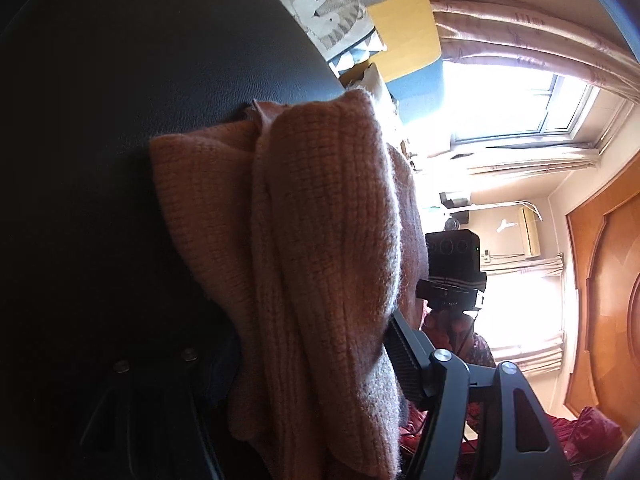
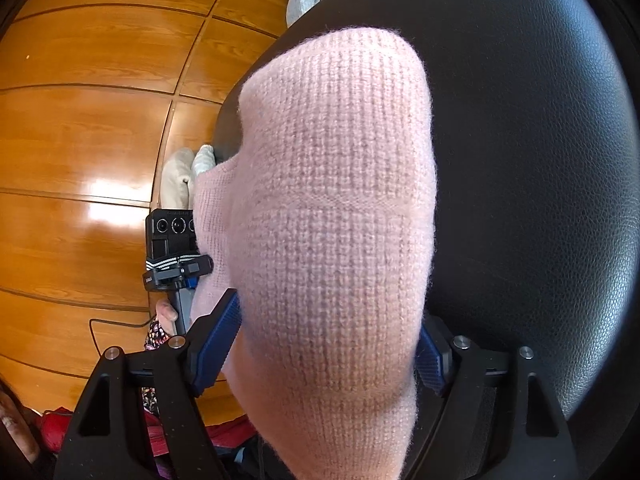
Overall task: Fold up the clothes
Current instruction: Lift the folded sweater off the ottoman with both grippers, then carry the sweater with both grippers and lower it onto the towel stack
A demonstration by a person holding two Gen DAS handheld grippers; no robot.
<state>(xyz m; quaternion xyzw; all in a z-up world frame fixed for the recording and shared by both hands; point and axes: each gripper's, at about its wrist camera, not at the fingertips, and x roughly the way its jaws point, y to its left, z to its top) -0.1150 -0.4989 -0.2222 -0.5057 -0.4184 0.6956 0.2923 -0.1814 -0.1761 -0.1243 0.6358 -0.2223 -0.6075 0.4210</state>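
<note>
A pink knitted sweater [image 2: 336,200] is bunched into a thick folded roll over a black leather seat [image 2: 540,140]. My right gripper [image 2: 328,320] straddles the roll's near end, with both blue pads [image 2: 218,344] touching the knit while the jaws ease a little wider. In the left wrist view the same sweater [image 1: 320,220] looks orange-brown in shadow. My left gripper [image 1: 304,344] holds it from the opposite side. Its ribbed right pad [image 1: 402,354] lies against the knit, and its left finger is lost in the dark.
Each view shows the other gripper's camera block [image 1: 454,264] [image 2: 172,248], with a hand [image 2: 168,312] under it. Wood panelling [image 2: 80,140] is to the left. A bright window with curtains [image 1: 520,108], a patterned cushion [image 1: 328,12] and red cloth [image 1: 580,428] surround the seat.
</note>
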